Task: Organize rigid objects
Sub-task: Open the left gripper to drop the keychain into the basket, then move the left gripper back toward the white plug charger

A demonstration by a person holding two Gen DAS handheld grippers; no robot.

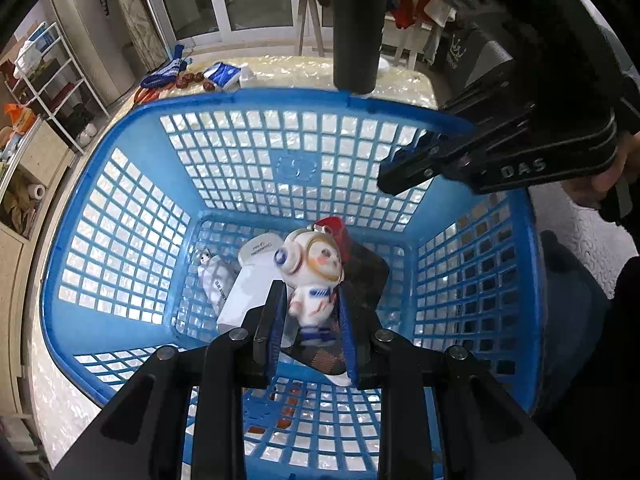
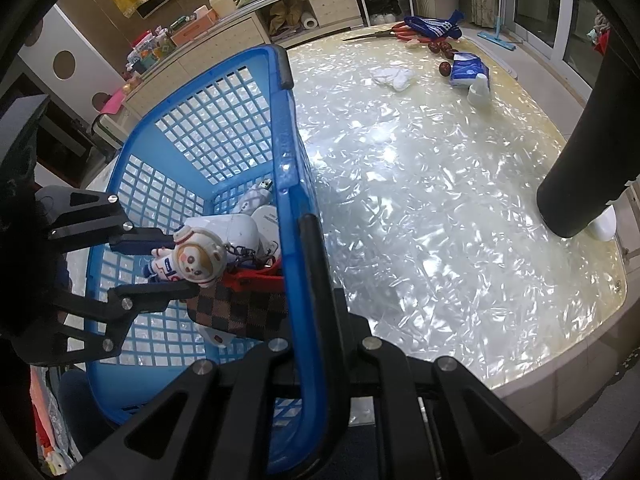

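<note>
A blue lattice basket (image 1: 120, 208) stands on the pearly table (image 2: 420, 200). My left gripper (image 1: 310, 304) is shut on a white astronaut figurine (image 1: 316, 268) and holds it inside the basket, above a white bottle (image 1: 256, 280), a checkered wallet (image 1: 362, 276) and a red item. The right wrist view shows the same figurine (image 2: 196, 258) between the left gripper's fingers (image 2: 160, 292). My right gripper (image 2: 310, 264) is shut on the basket's rim (image 2: 298, 184). It shows in the left wrist view (image 1: 408, 178) at the basket's right edge.
At the table's far end lie a blue tissue pack (image 2: 466, 68), a white cloth (image 2: 394, 76), a small white bottle (image 2: 478, 90), scissors (image 2: 384, 34), a blue knit item (image 2: 434, 26) and dark red fruits (image 2: 444, 54). Shelves and cabinets stand behind.
</note>
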